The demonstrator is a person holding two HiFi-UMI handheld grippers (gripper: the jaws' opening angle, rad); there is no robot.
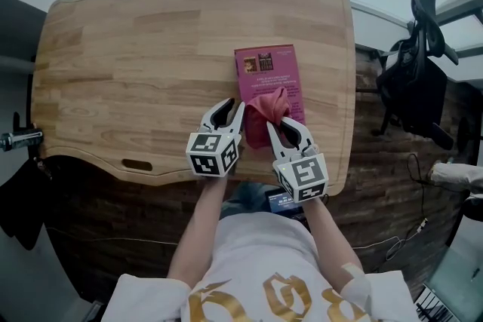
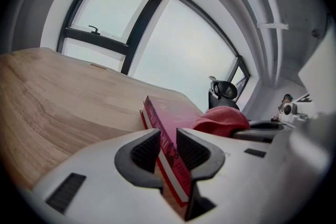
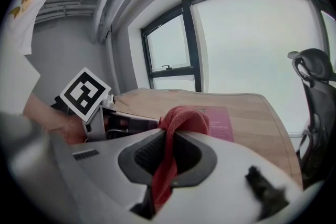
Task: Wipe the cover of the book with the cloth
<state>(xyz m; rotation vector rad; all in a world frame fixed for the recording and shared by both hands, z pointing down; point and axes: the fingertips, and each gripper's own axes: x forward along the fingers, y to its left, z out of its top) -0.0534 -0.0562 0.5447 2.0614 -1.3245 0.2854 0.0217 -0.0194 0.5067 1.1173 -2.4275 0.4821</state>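
Light wooden desktop [image 1: 113, 49] with wavy edges and slot cut-outs at far and near left. Black office chair [image 1: 419, 79] stands to its right. Floor [image 1: 377, 185] dark, brick-patterned. Far side: large dark-framed windows [image 2: 173, 44], pale even daylight. Walls [image 3: 79, 50] grey-white.

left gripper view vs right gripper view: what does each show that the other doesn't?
Left gripper view only: the left gripper shut on the spine edge of the book. Right gripper view only: the right gripper shut on the cloth, plus the left gripper's marker cube and the hand behind it. Both: book, cloth, wooden table, office chair, window.
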